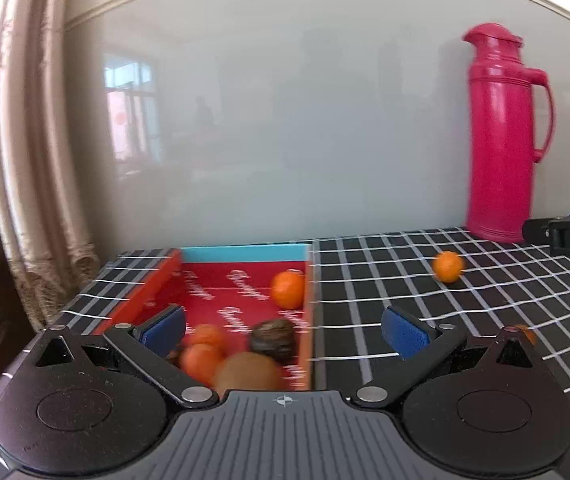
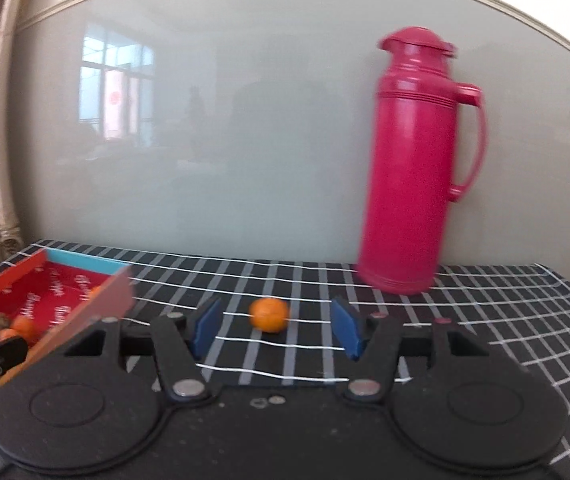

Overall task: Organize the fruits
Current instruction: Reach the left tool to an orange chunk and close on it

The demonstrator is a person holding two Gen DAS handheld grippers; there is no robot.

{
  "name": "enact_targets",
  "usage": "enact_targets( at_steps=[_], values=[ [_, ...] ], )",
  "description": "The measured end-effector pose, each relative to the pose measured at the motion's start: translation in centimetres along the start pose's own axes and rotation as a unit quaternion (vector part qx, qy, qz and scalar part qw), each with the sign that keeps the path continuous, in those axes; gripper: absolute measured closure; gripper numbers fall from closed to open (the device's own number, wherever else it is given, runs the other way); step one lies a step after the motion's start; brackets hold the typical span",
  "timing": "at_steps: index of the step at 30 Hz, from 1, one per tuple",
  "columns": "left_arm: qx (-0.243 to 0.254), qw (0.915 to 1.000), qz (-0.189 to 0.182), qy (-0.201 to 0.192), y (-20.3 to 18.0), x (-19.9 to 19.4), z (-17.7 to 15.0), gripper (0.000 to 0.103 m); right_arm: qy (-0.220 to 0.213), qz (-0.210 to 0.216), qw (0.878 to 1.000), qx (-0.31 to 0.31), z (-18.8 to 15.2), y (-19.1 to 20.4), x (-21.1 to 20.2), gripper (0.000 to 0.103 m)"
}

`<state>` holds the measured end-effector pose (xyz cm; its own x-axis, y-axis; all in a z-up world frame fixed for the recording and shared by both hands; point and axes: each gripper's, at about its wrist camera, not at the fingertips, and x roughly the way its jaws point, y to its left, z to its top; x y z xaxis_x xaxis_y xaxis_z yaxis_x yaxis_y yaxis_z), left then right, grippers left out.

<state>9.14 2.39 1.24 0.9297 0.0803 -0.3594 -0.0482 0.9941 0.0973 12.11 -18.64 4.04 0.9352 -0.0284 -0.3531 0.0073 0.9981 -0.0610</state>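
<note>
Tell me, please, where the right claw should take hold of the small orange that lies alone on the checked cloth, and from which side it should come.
Grip the loose orange across its widest middle, coming straight forward and low along the cloth. It is round and stands free, and the right claw is open with the fruit centred ahead of its blue pads, so no turn seems needed.

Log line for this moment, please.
left gripper open over red box | right gripper open, lined up on loose orange | orange on table, ungrasped
</note>
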Motion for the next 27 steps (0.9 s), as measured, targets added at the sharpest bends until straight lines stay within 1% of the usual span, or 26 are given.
enact_targets(
  at_steps=[9, 13, 19, 23, 27],
  values=[
    [0.024, 0.9987, -0.046, 0.003, -6.0, 1.0, 0.0, 0.000, 0.010, -0.060, 0.998, 0.032, -1.4, -6.9, -0.8, 0.044],
    [0.037, 0.9971, -0.065, 0.008, -8.9, 1.4, -0.1, 0.000, 0.013, -0.076, 0.996, 0.035, -2.0, -8.9, -1.2, 0.044],
    [0.052, 0.9950, -0.083, 0.021, -12.9, 2.1, -0.4, 0.000, 0.021, -0.107, 0.993, 0.050, -3.0, -12.2, -1.3, 0.045],
    [0.064, 0.9926, -0.098, 0.033, -15.1, 2.4, -0.8, 0.000, 0.032, -0.134, 0.989, 0.063, -3.6, -14.4, -1.0, 0.044],
    [0.068, 0.9911, -0.105, 0.047, -16.9, 2.9, -1.2, 0.000, 0.041, -0.144, 0.986, 0.072, -4.1, -15.8, -0.7, 0.044]
  ],
)
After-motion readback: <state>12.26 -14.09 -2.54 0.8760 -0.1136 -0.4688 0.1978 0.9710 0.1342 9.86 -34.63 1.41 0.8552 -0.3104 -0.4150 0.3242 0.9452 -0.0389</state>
